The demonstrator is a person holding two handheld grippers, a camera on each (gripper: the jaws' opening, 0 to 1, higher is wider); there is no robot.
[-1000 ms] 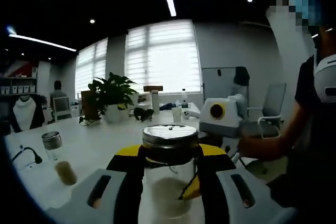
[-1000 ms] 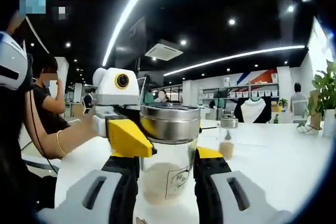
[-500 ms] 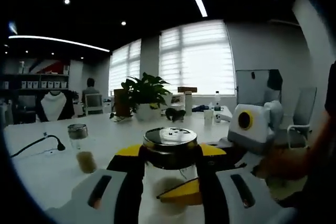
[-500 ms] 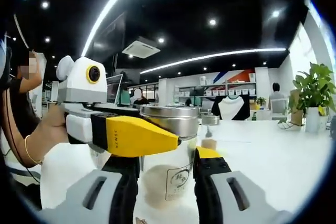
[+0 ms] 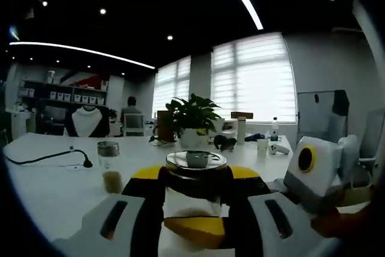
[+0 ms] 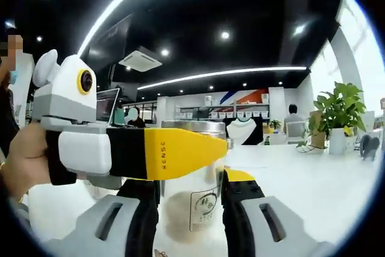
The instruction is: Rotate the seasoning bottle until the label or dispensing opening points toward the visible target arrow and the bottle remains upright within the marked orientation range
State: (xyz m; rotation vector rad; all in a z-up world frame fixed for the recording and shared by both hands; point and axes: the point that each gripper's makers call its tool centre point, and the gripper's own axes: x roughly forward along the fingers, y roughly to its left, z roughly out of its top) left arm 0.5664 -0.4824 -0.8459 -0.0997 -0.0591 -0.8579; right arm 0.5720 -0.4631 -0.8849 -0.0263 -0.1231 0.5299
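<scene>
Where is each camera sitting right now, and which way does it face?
Left gripper view: rides the left gripper, looks along its jaws over the bottle toward the windows and plant; the right gripper enters from the right.
Right gripper view: rides the right gripper, faces the shelves; the left gripper and a hand cross from the left.
Shared: the bottle, both grippers, the white table and the plant.
</scene>
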